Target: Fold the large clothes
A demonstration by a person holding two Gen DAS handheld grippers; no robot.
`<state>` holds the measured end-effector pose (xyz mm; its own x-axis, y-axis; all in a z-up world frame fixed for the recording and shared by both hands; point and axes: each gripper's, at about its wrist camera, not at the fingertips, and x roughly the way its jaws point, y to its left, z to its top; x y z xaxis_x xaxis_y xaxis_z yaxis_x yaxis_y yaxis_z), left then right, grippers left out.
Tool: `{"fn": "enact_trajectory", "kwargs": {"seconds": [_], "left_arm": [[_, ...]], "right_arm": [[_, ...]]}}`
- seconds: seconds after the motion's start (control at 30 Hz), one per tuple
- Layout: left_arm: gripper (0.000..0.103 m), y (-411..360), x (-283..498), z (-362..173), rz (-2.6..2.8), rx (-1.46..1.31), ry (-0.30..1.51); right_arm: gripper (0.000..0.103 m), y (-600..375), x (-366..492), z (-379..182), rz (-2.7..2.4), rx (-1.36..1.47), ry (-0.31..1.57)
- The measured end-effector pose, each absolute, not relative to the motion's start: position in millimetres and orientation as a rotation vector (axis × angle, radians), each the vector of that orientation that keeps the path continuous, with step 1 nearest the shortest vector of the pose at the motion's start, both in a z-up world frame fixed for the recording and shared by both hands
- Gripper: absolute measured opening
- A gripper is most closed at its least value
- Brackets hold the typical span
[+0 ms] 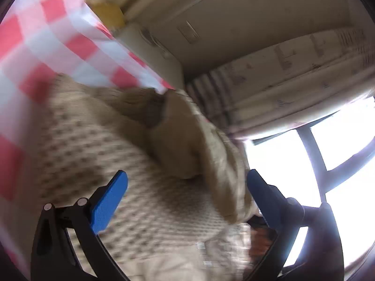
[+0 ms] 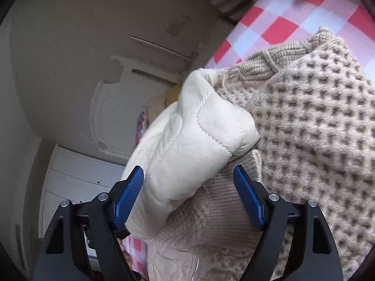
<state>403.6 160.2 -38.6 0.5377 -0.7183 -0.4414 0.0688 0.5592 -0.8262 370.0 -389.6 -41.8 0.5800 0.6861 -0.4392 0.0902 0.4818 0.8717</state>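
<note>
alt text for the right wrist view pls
Open right gripper straddles a cream quilted sleeve lying over a beige waffle-knit sweater. Both rest on a red-and-white checked cloth.

In the left wrist view, the knitted sweater (image 1: 98, 145) and the checked cover (image 1: 46, 46) beneath it are smeared by motion blur, so that the knit pattern is reduced to streaks, and the sweater is cut off by the lower edge. The window (image 1: 328, 164) is overexposed, and nothing beyond its frame can be made out. In the right wrist view, the quilted cream sleeve (image 2: 187, 145) hides part of the sweater's ribbed edge and the furniture behind it, where a small colourful item (image 2: 140, 126) is too obscured to be identified.
</note>
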Motion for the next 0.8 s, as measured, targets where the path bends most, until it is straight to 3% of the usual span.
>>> {"fn": "enact_trajectory", "kwargs": {"seconds": [0.27,0.5,0.53,0.57,0.6,0.63,0.67,0.7,0.8], "left_arm": [[0.1,105.0,452.8,-33.7,-0.511,-0.787,1.081],[0.099,98.9,500.6,-62.4,-0.319,-0.792,1.229],[0.099,98.3,503.4,-63.9,-0.318,-0.789,1.238],[0.099,96.9,506.1,-65.4,-0.314,-0.777,1.253],[0.089,96.6,508.0,-65.4,-0.305,-0.768,1.254],[0.056,96.8,508.0,-63.1,-0.293,-0.748,1.241],[0.033,94.0,510.7,-57.9,-0.305,-0.704,1.204],[0.014,93.2,508.5,-50.2,-0.331,-0.674,1.159],[0.011,84.9,476.7,-1.0,-0.385,-0.448,0.783]], "right_arm": [[0.077,-374.2,368.9,-27.1,0.396,0.986,0.926],[0.077,-349.6,393.8,-38.1,0.393,0.977,0.933],[0.076,-339.3,409.6,-37.8,0.39,0.963,0.933],[0.065,-335.3,415.3,-36.1,0.387,0.934,0.928],[0.045,-330.5,426.6,-33.1,0.385,0.903,0.921],[0.036,-326.8,427.4,-27.8,0.389,0.84,0.897],[0.021,-324.1,427.5,-22.9,0.39,0.794,0.868],[0.019,-321.5,426.6,-16.8,0.391,0.739,0.83],[0.018,-314.7,413.9,4.4,0.386,0.557,0.676]]}}
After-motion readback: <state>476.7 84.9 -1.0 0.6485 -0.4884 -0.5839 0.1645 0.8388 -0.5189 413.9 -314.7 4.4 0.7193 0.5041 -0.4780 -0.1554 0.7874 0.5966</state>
